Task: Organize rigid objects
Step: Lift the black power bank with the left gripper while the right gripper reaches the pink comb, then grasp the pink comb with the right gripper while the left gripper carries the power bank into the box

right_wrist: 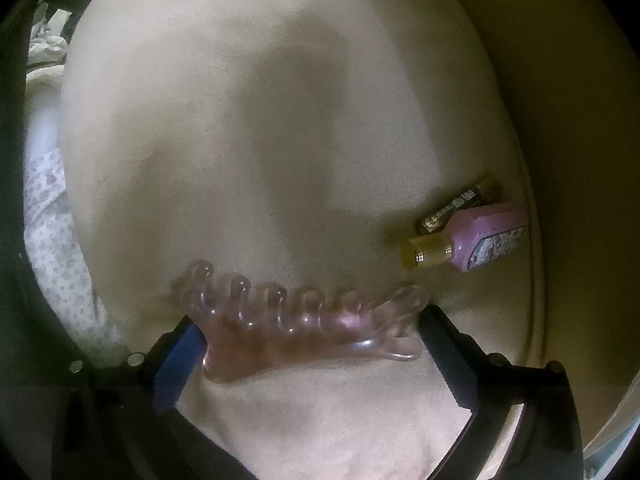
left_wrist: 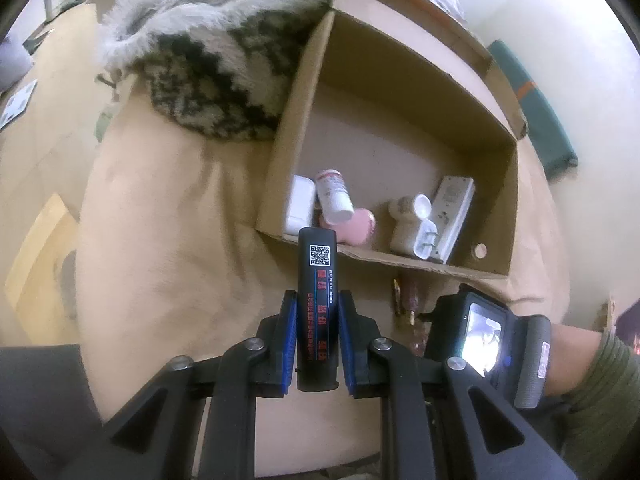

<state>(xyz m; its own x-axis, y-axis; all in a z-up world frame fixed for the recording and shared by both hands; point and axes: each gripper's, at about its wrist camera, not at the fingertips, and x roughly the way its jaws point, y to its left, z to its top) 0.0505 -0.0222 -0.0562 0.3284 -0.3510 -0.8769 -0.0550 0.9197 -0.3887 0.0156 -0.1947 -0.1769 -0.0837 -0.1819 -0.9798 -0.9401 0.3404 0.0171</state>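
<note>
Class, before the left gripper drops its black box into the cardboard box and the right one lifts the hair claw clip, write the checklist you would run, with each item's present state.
1. Left gripper has a firm hold on the black box with the QR code: ok, both blue pads press its sides.
2. Black box is over the cardboard box: not ok, it only reaches the near wall.
3. Free floor inside the cardboard box: ok, bare behind the white pill bottle and pink item.
4. Right gripper straddles the translucent pink hair claw clip: ok.
5. Right jaws closed on the clip: cannot tell.
6. Pink bottle with gold cap clear of the right gripper: ok.
</note>
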